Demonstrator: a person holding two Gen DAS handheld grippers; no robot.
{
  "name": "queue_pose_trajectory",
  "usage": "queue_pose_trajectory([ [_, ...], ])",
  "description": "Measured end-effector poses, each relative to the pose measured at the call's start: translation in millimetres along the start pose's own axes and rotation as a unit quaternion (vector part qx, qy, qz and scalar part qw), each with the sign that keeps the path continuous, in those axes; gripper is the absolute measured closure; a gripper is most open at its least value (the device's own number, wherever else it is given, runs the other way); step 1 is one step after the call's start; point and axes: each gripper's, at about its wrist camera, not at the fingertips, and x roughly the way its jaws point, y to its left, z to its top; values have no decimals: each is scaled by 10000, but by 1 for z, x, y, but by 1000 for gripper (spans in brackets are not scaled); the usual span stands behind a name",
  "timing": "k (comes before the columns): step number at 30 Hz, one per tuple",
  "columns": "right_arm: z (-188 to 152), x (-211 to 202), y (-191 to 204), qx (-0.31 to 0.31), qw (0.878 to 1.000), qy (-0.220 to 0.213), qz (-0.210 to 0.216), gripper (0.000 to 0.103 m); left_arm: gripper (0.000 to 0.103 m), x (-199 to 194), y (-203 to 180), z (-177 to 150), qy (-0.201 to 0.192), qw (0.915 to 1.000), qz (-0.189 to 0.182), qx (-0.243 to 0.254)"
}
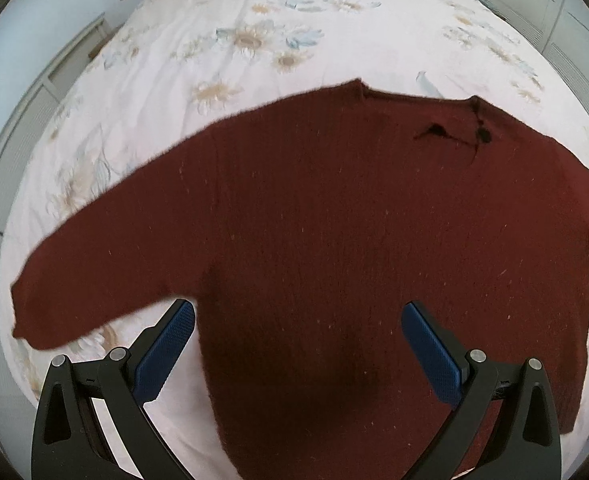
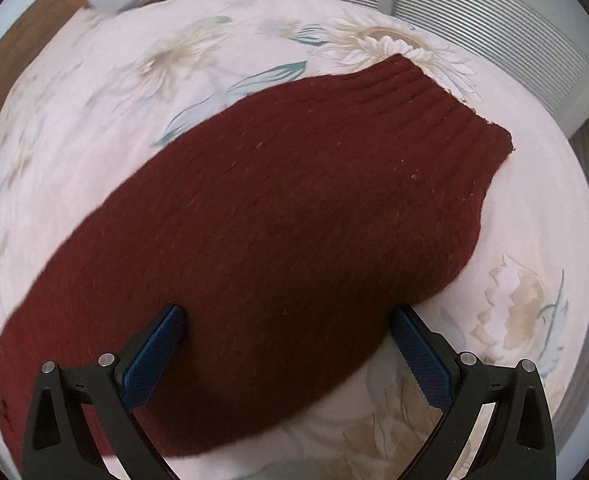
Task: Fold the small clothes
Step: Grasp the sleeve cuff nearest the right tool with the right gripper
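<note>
A dark red knitted sweater [image 1: 314, 220] lies spread flat on a floral bedspread [image 1: 222, 40], neck at the far side, both sleeves stretched out sideways. My left gripper [image 1: 297, 316] hovers open above the sweater's lower body, near its left side edge, holding nothing. In the right wrist view one sleeve [image 2: 286, 208] fills the frame, its ribbed cuff [image 2: 434, 96] pointing to the upper right. My right gripper [image 2: 288, 320] stands open over the wide part of this sleeve, with nothing between its blue pads [image 2: 154, 356].
The bed runs far beyond the sweater. White louvred cupboard doors [image 2: 494, 32] stand past the bed's right side, more pale panels [image 1: 22, 128] on the left. A wooden headboard [image 2: 22, 40] shows at the far end.
</note>
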Motion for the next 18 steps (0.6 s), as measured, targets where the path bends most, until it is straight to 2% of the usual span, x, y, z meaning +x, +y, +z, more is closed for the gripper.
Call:
queue_pose_trajectory([
  [5, 10, 6, -4, 105, 9998, 141, 45, 3, 1, 9, 7, -6, 138, 9998, -33, -155],
  [7, 10, 4, -4, 28, 9999, 120, -45, 17, 1, 9, 9, -7, 156, 9997, -42, -184],
  [9, 13, -1, -5, -58, 10000, 34, -61, 54, 1, 9, 11, -7, 155, 9996, -62, -207],
  [10, 15, -4, -5, -85, 10000, 20, -20, 64, 1, 8, 12, -8, 142, 9996, -69, -217],
  [11, 16, -8, -4, -125, 9999, 22, 34, 81, 1, 7, 13, -8, 133, 9996, -66, -224],
  [12, 17, -12, -2, -201, 9997, 19, 106, 86, 1, 7, 14, -8, 120, 9996, -60, -235],
  [18, 9, -61, 35, -824, 9950, -533, 167, 87, 1, 0, 22, -15, 70, 9995, -32, -306],
])
